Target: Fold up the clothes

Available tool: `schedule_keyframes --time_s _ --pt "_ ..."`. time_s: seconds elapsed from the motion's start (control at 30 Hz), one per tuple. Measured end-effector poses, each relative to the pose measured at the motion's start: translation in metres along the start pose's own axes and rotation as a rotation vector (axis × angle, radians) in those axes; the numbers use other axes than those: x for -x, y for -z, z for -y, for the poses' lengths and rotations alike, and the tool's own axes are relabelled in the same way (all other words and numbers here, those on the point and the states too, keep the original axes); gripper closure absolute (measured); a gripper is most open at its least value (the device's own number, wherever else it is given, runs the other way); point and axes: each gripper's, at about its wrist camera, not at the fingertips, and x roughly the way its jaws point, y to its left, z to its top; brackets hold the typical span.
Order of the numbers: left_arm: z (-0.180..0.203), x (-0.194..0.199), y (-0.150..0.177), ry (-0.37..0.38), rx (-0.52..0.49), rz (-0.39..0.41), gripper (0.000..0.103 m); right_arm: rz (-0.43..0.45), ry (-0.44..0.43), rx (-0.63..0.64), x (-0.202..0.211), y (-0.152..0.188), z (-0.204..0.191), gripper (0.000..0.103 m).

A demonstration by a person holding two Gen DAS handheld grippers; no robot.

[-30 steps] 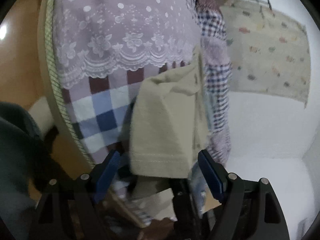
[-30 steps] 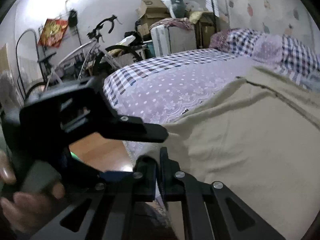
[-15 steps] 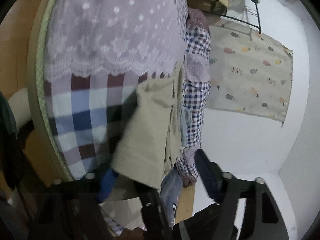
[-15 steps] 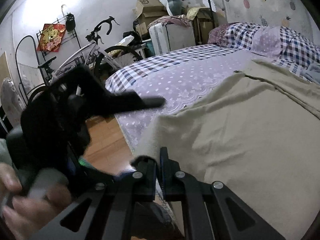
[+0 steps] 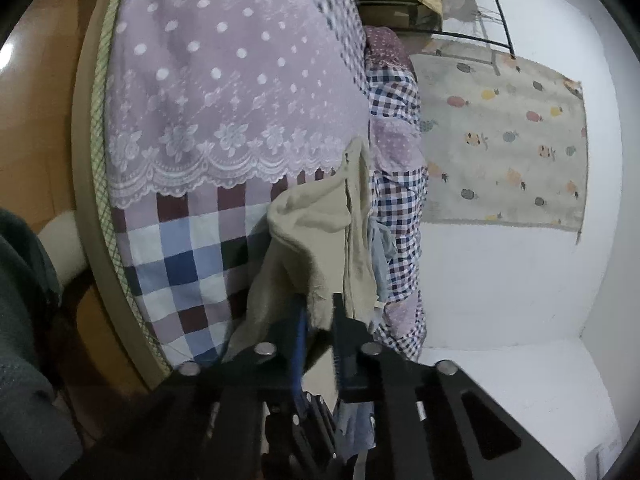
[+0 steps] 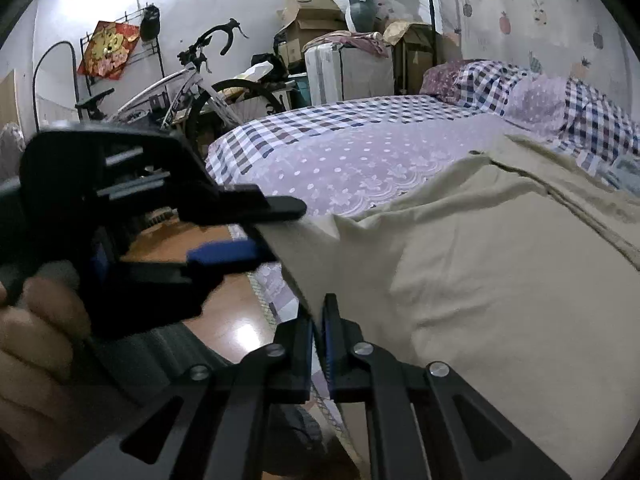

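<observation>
A beige garment (image 6: pixel 480 280) lies spread over the bed (image 6: pixel 340 148), which has a checked sheet and a lilac dotted lace cover. My right gripper (image 6: pixel 319 312) is shut on the garment's near edge. In the right wrist view my left gripper (image 6: pixel 276 232) comes in from the left, held by a hand (image 6: pixel 36 328), its fingers closed on the garment's corner. In the left wrist view the beige garment (image 5: pixel 320 232) bunches up between the shut fingers of the left gripper (image 5: pixel 320 312). Blue pads line the fingers.
A wooden floor (image 6: pixel 224 312) runs beside the bed. A bicycle (image 6: pixel 192 88), cardboard boxes (image 6: pixel 308 12) and a clothes rack stand at the back wall. Checked pillows (image 6: pixel 560 96) lie at the bed's head. A fruit-print cloth (image 5: pixel 500 140) hangs on the wall.
My left gripper was open around the garment's hem and has shut on its corner. The right gripper stays shut on the edge, and the cloth between the two has lifted slightly.
</observation>
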Motion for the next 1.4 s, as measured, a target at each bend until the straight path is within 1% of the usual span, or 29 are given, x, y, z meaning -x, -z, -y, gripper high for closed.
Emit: schedule_keyframes --time_s 0.1,0.13,0.3,0.37,0.43,0.47,0.53,0.63,0.77,0.9,1.17,1.23,1.4 --pt "0.013 0.005 -0.001 -0.024 -0.057 0.009 0.099 0.007 0.047 0.044 0.001 0.003 -0.007 0.098" --pt "0.017 0.007 -0.001 -0.03 -0.075 0.01 0.1 0.011 0.071 0.064 0.002 0.004 -0.01 0.096" --pt "0.041 0.019 -0.004 -0.034 -0.164 0.017 0.1 0.018 0.224 0.191 0.001 0.018 -0.027 0.089" --pt "0.05 0.024 -0.007 -0.028 -0.185 0.016 0.1 0.013 0.289 0.253 0.001 0.027 -0.034 0.084" --pt "0.057 0.027 -0.009 -0.02 -0.2 0.012 0.1 0.016 0.359 0.325 0.001 0.036 -0.04 0.072" --pt "0.06 0.028 -0.01 -0.015 -0.206 0.006 0.1 0.018 0.395 0.364 0.002 0.041 -0.043 0.07" --pt "0.065 0.03 -0.011 -0.002 -0.217 -0.002 0.101 0.017 0.464 0.442 0.005 0.052 -0.046 0.068" --pt "0.073 0.033 -0.014 0.022 -0.225 -0.009 0.101 -0.009 0.551 0.511 0.009 0.07 -0.04 0.067" --pt "0.085 0.034 -0.02 0.038 -0.228 -0.012 0.101 -0.086 0.655 0.539 0.015 0.097 -0.016 0.067" --pt "0.099 0.034 -0.028 0.057 -0.253 -0.017 0.101 -0.16 0.757 0.557 0.032 0.122 0.012 0.067" --pt "0.119 0.034 -0.038 0.082 -0.277 -0.024 0.101 -0.321 0.956 0.468 0.102 0.171 0.08 0.067" --pt "0.121 0.035 -0.04 0.076 -0.291 -0.025 0.101 -0.352 0.987 0.457 0.115 0.18 0.091 0.067" --pt "0.118 0.035 -0.042 0.05 -0.29 -0.022 0.101 -0.421 1.047 0.444 0.143 0.201 0.111 0.068"
